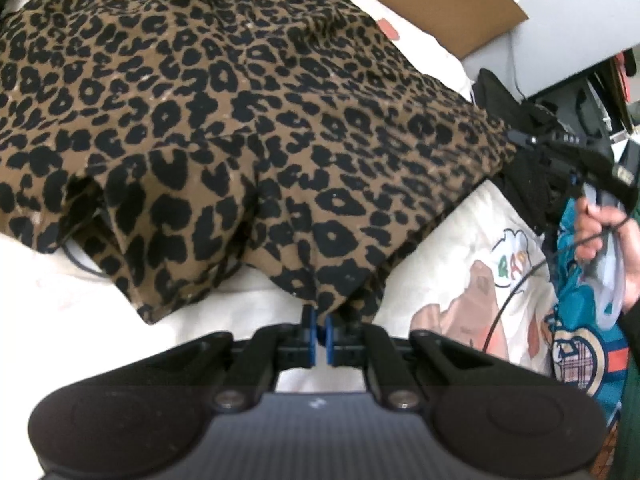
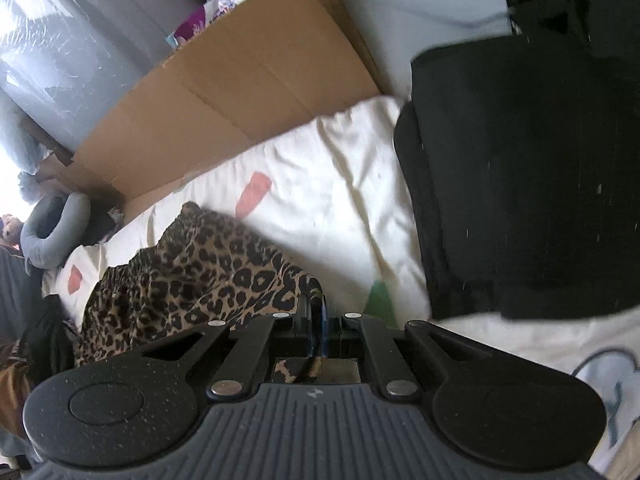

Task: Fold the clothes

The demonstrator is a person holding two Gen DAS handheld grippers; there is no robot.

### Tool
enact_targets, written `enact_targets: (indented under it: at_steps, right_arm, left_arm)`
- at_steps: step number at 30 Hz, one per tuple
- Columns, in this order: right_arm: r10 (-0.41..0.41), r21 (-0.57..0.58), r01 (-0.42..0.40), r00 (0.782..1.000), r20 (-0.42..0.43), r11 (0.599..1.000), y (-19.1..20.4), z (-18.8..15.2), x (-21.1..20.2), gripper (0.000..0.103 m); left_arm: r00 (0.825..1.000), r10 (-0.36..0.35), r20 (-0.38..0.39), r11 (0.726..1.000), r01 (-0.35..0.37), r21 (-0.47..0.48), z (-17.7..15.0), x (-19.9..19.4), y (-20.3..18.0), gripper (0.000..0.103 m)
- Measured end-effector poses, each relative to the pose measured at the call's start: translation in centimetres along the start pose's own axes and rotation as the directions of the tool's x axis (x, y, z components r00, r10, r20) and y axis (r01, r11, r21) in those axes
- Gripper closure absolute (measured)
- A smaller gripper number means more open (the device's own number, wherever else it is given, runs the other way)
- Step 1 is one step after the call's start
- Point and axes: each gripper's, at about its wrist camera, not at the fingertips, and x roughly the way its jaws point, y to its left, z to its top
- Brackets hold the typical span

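Note:
A leopard-print garment (image 1: 248, 120) lies spread over the white bed sheet (image 1: 452, 240) and fills most of the left wrist view. My left gripper (image 1: 318, 322) is shut on its near hem, blue pads pressed together on the fabric. At the right, a hand (image 1: 600, 232) holds my right gripper (image 1: 518, 136), whose tip pinches the garment's far right corner. In the right wrist view the right gripper (image 2: 316, 312) is shut on the leopard-print garment (image 2: 200, 276); a strip of the cloth shows between the fingers. The garment bunches to the left there.
A folded black garment (image 2: 520, 180) lies on the white bed sheet (image 2: 320, 208) to the right. Flattened cardboard (image 2: 240, 92) leans behind the bed. A grey neck pillow (image 2: 52, 232) sits far left. A teal printed cloth (image 1: 580, 340) lies near the hand.

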Motion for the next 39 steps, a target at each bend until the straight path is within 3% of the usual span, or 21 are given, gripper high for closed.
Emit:
enact_targets:
  at_steps: [4,7,10,12,18,22,24,27,31,35,37,38,39]
  right_arm:
    - [-0.082,-0.013,0.082,0.996,-0.026,0.997,-0.2,0.0,1.4,0.099]
    - [-0.143,-0.016,0.143,0.989,-0.040,0.990,-0.4,-0.7,2.0,0.095]
    - [-0.139,-0.028,0.138,0.990,-0.034,0.990,-0.2,-1.3,1.3,0.095]
    - [-0.129,-0.037,0.127,0.991,-0.037,0.991,0.2,-1.6,0.9,0.094]
    - [-0.045,-0.077,0.040,0.998,-0.053,0.996,3.2,-3.1,-0.2,0.086]
    - [0.048,-0.117,-0.059,0.994,-0.099,0.991,6.5,-4.6,0.1,0.086]
    - [0.093,-0.142,-0.112,0.986,-0.136,0.984,8.4,-5.6,0.5,0.086]
    - [0.152,-0.176,-0.189,0.968,-0.201,0.966,11.4,-7.3,1.4,0.086]
    - [0.211,-0.199,-0.272,0.936,-0.281,0.941,15.0,-10.0,2.7,0.086]
    - [0.268,-0.171,-0.347,0.891,-0.367,0.922,17.4,-12.7,3.7,0.086]
    - [0.296,-0.142,-0.383,0.859,-0.418,0.913,18.3,-14.0,4.2,0.086]
    - [0.302,-0.129,-0.391,0.848,-0.436,0.911,18.6,-14.5,4.4,0.086]
    - [0.304,-0.119,-0.394,0.839,-0.451,0.911,18.8,-15.0,4.6,0.086]
  left_arm:
    - [0.999,-0.021,-0.028,0.999,0.022,0.025,-0.3,1.0,-0.1,0.098]
    - [0.999,-0.027,-0.046,0.998,0.030,0.048,-0.7,1.0,-0.3,0.092]
    - [0.995,-0.076,-0.058,0.996,0.078,0.042,-1.0,0.5,-0.1,0.088]
    - [0.996,-0.075,-0.049,0.996,0.078,0.049,-1.2,-0.3,0.2,0.076]
    - [0.998,-0.035,0.058,0.999,0.034,0.010,-0.7,-3.8,2.0,0.068]
    - [0.988,0.012,0.156,1.000,-0.008,-0.025,0.1,-6.7,3.7,0.063]
    - [0.982,0.044,0.183,0.999,-0.039,-0.033,0.6,-7.3,4.5,0.055]
    - [0.979,0.070,0.190,0.997,-0.062,-0.046,1.1,-7.5,5.6,0.054]
    - [0.977,0.038,0.211,0.998,-0.028,-0.050,1.1,-6.6,6.3,0.054]
    - [0.976,-0.011,0.216,0.997,0.027,-0.072,0.7,-5.1,6.9,0.060]
    - [0.980,-0.046,0.194,0.995,0.062,-0.081,0.2,-4.4,7.0,0.080]
    - [0.981,-0.059,0.182,0.994,0.075,-0.080,-0.1,-4.1,7.1,0.098]
    - [0.982,-0.071,0.174,0.993,0.086,-0.078,-0.4,-3.9,7.1,0.099]
